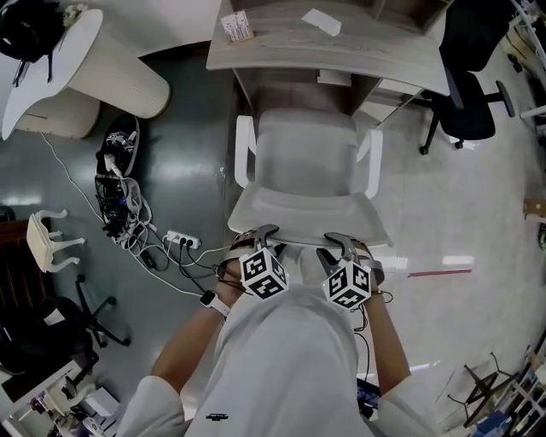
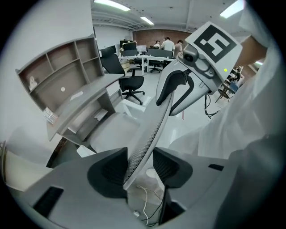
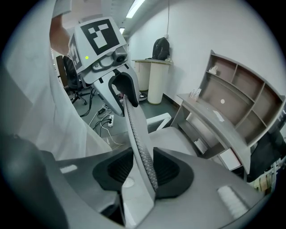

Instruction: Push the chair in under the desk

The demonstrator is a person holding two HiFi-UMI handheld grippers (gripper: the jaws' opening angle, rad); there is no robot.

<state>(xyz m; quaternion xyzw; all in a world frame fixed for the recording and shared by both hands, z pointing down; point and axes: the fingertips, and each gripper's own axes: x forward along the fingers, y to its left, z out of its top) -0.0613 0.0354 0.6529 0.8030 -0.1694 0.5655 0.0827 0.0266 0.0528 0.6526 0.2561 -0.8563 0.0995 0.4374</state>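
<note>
1. Chair (image 1: 307,158): pale grey with white armrests (image 1: 245,149). It stands on the floor on the near side of the bench (image 1: 281,51). The seat faces far, toward the bench, and its far edge is at the bench's near edge.
2. Backrest (image 1: 307,213): mesh, on the chair's near side, with its top edge running left to right.
3. Left tongs (image 1: 260,237): astride the left part of the backrest's top edge. One pad is against the mesh and a slim gap shows at the other, so they are not clamped.
4. Right tongs (image 1: 341,245): closed on the right part of that edge, with both pads against the mesh.
5. Bench top: a small card box (image 1: 236,26) at the far left and a paper slip (image 1: 321,21) at the middle.
6. Shelf unit (image 3: 241,89): stands on the bench with open compartments. An upper one holds one pale item, too small to name.
7. Floor, left: a power strip (image 1: 182,241) among cables.
</note>
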